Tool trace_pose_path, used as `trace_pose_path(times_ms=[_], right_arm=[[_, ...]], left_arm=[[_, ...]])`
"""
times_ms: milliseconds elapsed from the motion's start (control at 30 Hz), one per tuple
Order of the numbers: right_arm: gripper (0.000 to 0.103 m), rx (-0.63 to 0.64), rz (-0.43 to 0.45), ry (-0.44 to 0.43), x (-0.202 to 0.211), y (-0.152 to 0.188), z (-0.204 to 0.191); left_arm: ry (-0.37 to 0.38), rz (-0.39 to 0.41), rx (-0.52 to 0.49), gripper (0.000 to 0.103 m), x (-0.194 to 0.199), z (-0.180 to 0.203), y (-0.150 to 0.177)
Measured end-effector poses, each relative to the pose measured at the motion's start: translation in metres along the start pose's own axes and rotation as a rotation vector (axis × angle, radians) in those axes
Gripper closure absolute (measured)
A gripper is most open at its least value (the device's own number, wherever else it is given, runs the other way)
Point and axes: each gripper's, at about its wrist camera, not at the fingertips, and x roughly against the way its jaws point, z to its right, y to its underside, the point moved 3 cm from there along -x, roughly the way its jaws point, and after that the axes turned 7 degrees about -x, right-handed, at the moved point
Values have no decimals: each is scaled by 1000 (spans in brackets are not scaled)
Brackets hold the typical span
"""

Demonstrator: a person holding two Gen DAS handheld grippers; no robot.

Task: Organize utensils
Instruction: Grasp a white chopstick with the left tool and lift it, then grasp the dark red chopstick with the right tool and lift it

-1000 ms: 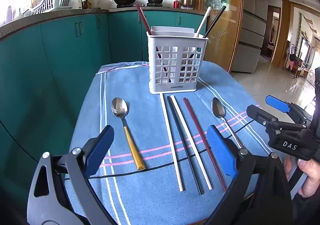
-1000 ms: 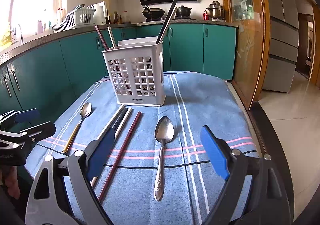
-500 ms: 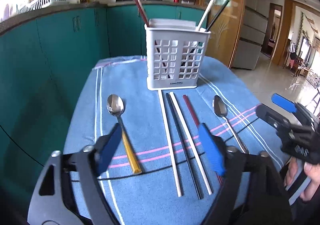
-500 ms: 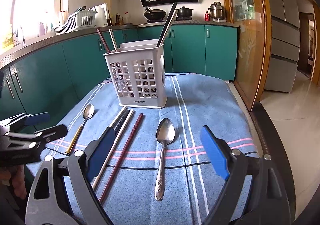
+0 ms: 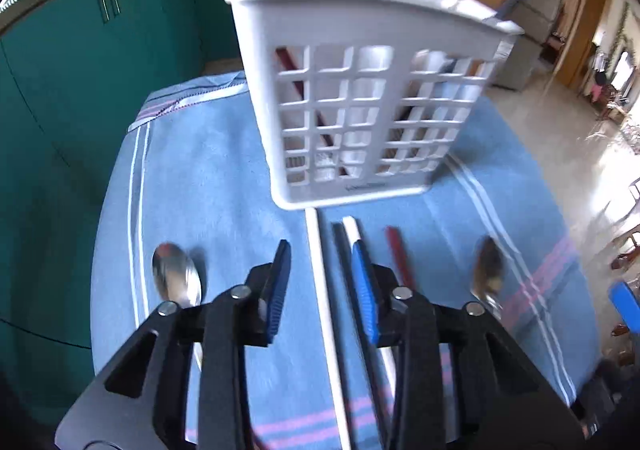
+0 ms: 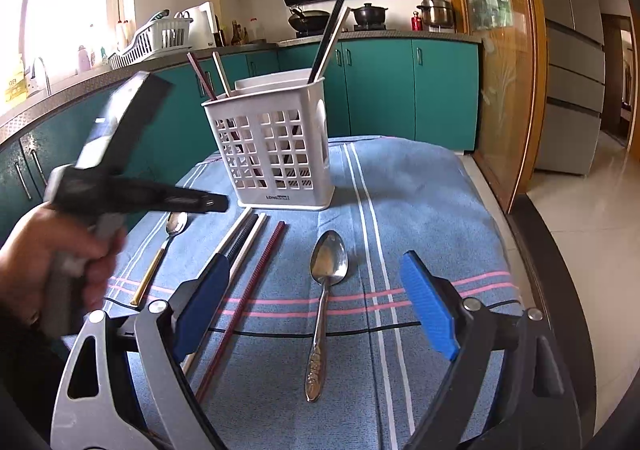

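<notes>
A white slotted utensil holder (image 5: 360, 102) (image 6: 276, 158) stands on the blue cloth with several chopsticks in it. In front of it lie a white chopstick (image 5: 324, 298), a black one (image 5: 344, 250), another white one (image 5: 354, 228) and a red one (image 5: 396, 254) (image 6: 260, 274). A gold-handled spoon (image 5: 176, 282) (image 6: 160, 250) lies left, a silver spoon (image 5: 486, 270) (image 6: 326, 290) right. My left gripper (image 5: 324, 290) is partly closed, its fingers either side of the left white chopstick, holding nothing. My right gripper (image 6: 316, 310) is wide open above the silver spoon's handle.
The blue striped cloth (image 6: 420, 210) covers a small table with a drop to the floor at right. Teal cabinets (image 6: 400, 86) and a counter with a dish rack (image 6: 156, 38) run behind. The person's left hand (image 6: 52, 258) shows in the right wrist view.
My left gripper has moved forward and down toward the chopsticks and the holder, and its jaws have narrowed. My right gripper has barely moved.
</notes>
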Motion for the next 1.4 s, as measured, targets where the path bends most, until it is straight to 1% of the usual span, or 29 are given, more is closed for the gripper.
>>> trace_pose_path(times_ms=[133,200,333,367,433,467,500,567,633,733,800,900,967,1033,1100,1200,1233,1267,1300,1333,1367,1400], right_arm=[[18,-8,-10,-13,-3,-1,2],[18,-9,-12,-20,-4,-2,2],[18,-10,-15,-30,-7,-4,1],[18,-9,-17,-31,-7,-4,1],[18,-5,-21,-32,-9,-4,0],[18,-3,-22,-32,-9,-4,0],[18,0,-23,-32,-10,-3,-1],[18,4,-27,-31,-11,-3,-2],[18,6,-28,-26,-13,-2,-3],[18,7,-31,-19,-17,-3,-4],[18,6,-35,-13,-19,-2,-5],[18,13,-42,-6,-22,2,-9],[18,37,-52,7,-23,4,-13],[18,67,-55,42,-25,3,-21],[18,70,-66,46,-29,-2,-28],[18,66,-99,61,-44,-20,-38],[18,54,-113,60,-52,-27,-40],[18,45,-132,60,-60,-32,-40],[18,29,-193,52,-79,-40,-42],[21,17,-243,42,-94,-44,-43],[27,1,-287,41,-110,-48,-43],[29,2,-318,48,-121,-50,-45]], left_arm=[[-9,-47,0,73,-24,-2,-9],[-19,-67,-1,79,-34,-3,-11],[-20,-92,6,82,-49,-4,-13],[-21,-99,9,85,-52,-5,-13],[-27,-87,15,86,-56,-6,-14],[-24,-86,22,89,-57,-7,-14],[-11,-83,35,96,-59,-8,-13],[10,-71,50,97,-60,-13,-11],[6,-33,55,97,-51,-18,-7],[43,67,79,97,-6,-22,-5],[49,170,83,97,40,-24,-5],[64,295,82,97,99,-29,1],[63,359,77,97,129,-33,2],[67,415,57,97,158,-36,5],[83,466,44,97,180,-38,7],[93,513,27,97,196,-44,9],[92,519,26,97,209,-39,6],[92,524,24,97,210,-41,6],[92,527,22,97,217,-42,10],[89,532,21,97,218,-42,11],[81,533,20,97,218,-41,12],[72,536,17,97,220,-40,12]])
